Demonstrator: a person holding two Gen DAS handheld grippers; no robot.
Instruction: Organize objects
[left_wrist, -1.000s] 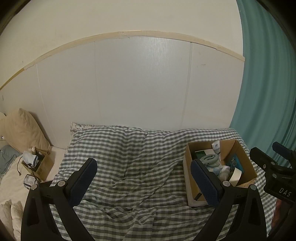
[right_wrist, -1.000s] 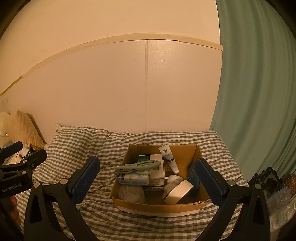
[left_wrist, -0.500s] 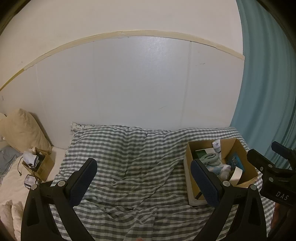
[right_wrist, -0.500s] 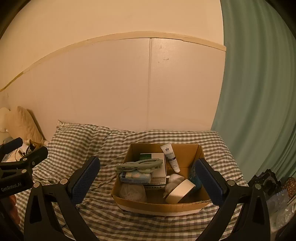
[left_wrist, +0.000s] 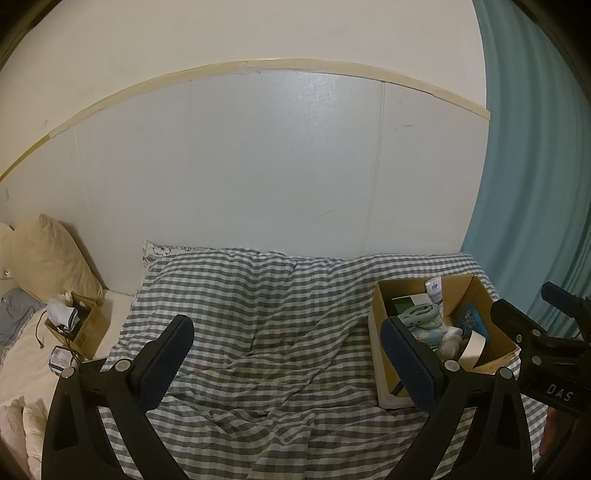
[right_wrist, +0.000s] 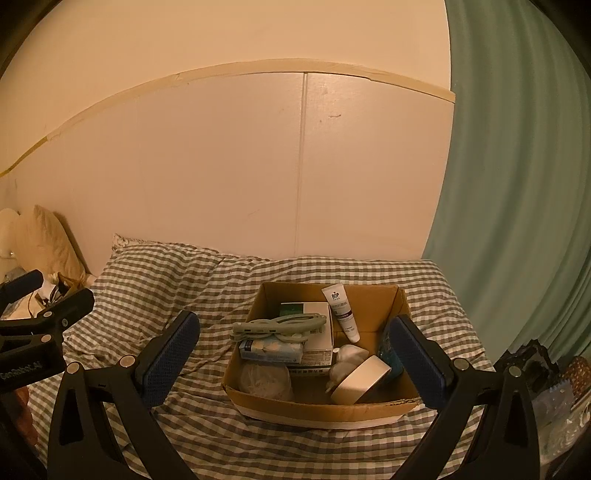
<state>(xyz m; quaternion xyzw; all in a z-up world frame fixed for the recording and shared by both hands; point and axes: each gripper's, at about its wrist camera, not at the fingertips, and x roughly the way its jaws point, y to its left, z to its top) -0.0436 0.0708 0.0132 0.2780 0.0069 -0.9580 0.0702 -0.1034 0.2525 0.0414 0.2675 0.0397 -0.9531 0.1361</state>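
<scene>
An open cardboard box sits on the checked bedspread. It holds a white tube, a pale green tool, a boxed pack, a tissue packet, a roll of white tape and a blue item. My right gripper is open and empty, held above the box's near side. My left gripper is open and empty over the bare bedspread, left of the box. Each gripper shows at the edge of the other's view.
A beige pillow and a small cardboard box of clutter lie at the far left. A white panelled wall stands behind the bed. A teal curtain hangs at the right. Clutter sits at the bed's right edge.
Both views have tilted up slightly, so the box and bed sit a little lower in frame. Both grippers stay open and empty.
</scene>
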